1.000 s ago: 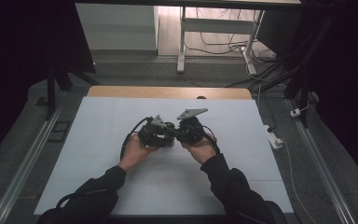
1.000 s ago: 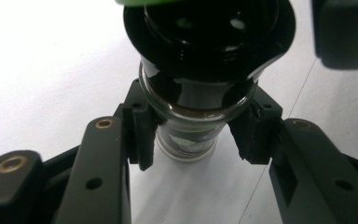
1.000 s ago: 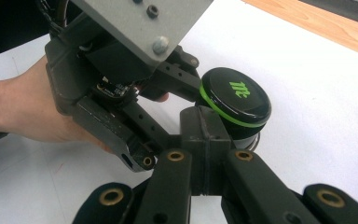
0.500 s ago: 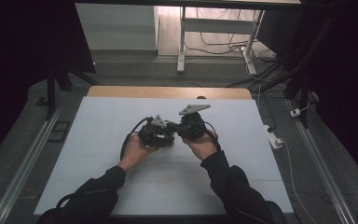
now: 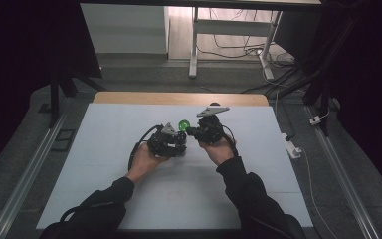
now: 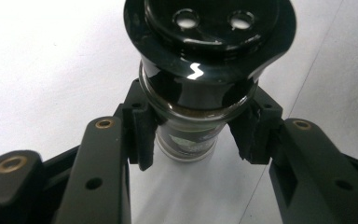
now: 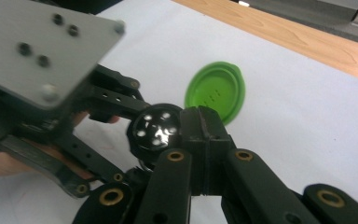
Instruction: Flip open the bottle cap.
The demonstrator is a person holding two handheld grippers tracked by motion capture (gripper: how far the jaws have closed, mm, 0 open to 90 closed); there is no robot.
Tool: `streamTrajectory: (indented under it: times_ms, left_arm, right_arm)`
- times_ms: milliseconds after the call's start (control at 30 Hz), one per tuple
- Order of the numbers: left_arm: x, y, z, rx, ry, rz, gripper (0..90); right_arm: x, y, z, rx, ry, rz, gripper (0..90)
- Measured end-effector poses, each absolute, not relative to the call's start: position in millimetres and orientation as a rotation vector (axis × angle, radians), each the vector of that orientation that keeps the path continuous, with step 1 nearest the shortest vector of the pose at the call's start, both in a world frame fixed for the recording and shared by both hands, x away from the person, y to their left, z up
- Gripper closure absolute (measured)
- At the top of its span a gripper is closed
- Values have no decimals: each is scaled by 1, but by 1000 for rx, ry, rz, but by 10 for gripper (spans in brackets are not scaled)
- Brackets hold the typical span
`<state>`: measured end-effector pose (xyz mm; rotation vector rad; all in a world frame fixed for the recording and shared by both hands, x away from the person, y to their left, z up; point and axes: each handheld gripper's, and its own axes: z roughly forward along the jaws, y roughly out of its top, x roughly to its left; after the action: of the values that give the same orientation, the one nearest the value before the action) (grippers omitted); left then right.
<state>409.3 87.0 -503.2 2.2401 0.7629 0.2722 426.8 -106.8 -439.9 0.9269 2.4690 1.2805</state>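
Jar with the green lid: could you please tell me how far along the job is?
Done: the green lid is off the jar, leaving its black holed top bare. In hand: the left gripper clamps the jar's body, and the right gripper seems to pinch the lid's edge in its shut fingers. Left: probably setting the lid down on the table.
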Motion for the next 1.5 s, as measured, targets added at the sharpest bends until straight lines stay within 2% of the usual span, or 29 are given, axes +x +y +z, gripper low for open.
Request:
streamTrajectory:
  times_ms: [300, 400, 533, 633, 967, 1367, 1500]
  left_arm:
    - [411, 88, -503, 2244, 752, 258, 533]
    - [412, 88, -502, 2247, 743, 261, 525]
    - [412, 91, -501, 2243, 757, 293, 429]
    - [412, 97, -498, 2228, 767, 270, 382]
    - [405, 114, -489, 2197, 786, 152, 208]
    - [387, 134, -476, 2152, 827, 40, 106]
    - [377, 138, -473, 2169, 821, 45, 67]
  right_arm:
    - [423, -103, -440, 890, 2494, 1282, 896]
    - [420, -102, -438, 882, 2492, 1283, 867]
    - [416, -104, -435, 882, 2490, 1294, 819]
    - [414, -106, -435, 882, 2492, 1295, 783]
    - [407, -112, -437, 906, 2521, 1284, 575]
    - [393, -119, -439, 922, 2541, 1302, 309]
    - [389, -122, -439, 919, 2555, 1302, 233]
